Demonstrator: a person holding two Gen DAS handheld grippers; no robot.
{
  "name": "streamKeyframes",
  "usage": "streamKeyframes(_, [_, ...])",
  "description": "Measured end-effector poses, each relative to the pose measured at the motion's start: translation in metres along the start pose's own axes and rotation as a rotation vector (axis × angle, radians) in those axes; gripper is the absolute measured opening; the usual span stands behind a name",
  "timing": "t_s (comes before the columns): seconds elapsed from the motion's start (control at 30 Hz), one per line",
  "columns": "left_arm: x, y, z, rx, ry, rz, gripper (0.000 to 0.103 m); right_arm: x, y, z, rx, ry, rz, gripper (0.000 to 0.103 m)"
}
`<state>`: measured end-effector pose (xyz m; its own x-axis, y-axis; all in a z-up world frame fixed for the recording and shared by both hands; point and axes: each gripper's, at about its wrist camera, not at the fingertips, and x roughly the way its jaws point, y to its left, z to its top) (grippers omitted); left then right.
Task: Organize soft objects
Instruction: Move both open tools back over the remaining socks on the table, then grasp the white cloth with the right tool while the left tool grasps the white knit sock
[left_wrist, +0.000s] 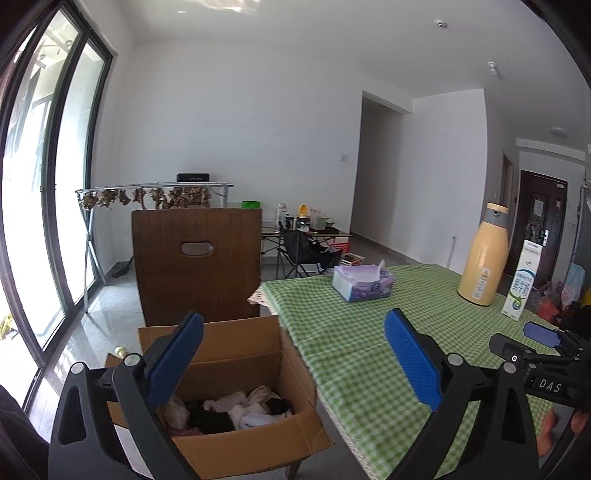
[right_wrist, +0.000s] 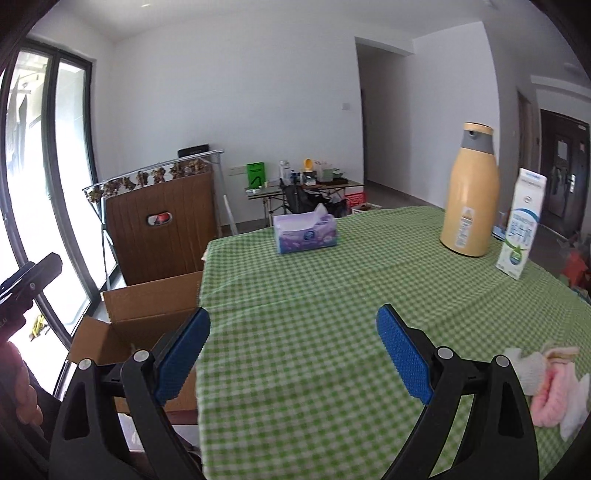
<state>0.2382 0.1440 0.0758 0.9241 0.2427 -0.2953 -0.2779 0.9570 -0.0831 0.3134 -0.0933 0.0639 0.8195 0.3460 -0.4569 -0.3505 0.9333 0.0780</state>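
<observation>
Green-checked cloth covers the desk (right_wrist: 314, 332). Both the left hand-held gripper (left_wrist: 295, 365) and the right hand-held gripper (right_wrist: 293, 354) stand apart, empty. Pink and white socks (right_wrist: 554, 391) lie near the desk's right edge; more soft clothes (left_wrist: 236, 410) fill the cardboard box (left_wrist: 236, 446) beside its left edge.

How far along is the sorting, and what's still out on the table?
Done: a heap of soft clothes already lies in the cardboard box. In hand: nothing; left gripper and right gripper are both open and empty. Left: the pink and white pieces on the green checked tablecloth.
</observation>
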Motion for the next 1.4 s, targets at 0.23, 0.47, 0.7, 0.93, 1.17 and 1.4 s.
streamKeyframes(0.23, [0.009,-0.085,-0.008,0.026,0.024,-0.173,0.095,-0.054,-0.086,-0.018,0.068,0.0,-0.164,0.088])
streamKeyframes(0.47, [0.011,-0.171,-0.025,0.113,0.063,-0.352,0.095,-0.114,-0.171,-0.044,0.153,0.003,-0.38,0.088])
streamKeyframes(0.7, [0.019,-0.217,-0.051,0.186,0.122,-0.45,0.095,-0.145,-0.256,-0.095,0.298,0.095,-0.541,0.088])
streamKeyframes(0.93, [0.037,-0.234,-0.066,0.207,0.18,-0.458,0.095,-0.139,-0.286,-0.115,0.374,0.14,-0.529,0.088])
streamKeyframes(1.17, [0.046,-0.266,-0.071,0.267,0.222,-0.498,0.095,-0.087,-0.3,-0.126,0.408,0.276,-0.462,0.057])
streamKeyframes(1.4, [0.062,-0.336,-0.088,0.376,0.308,-0.579,0.095,-0.087,-0.323,-0.145,0.564,0.209,-0.424,0.01])
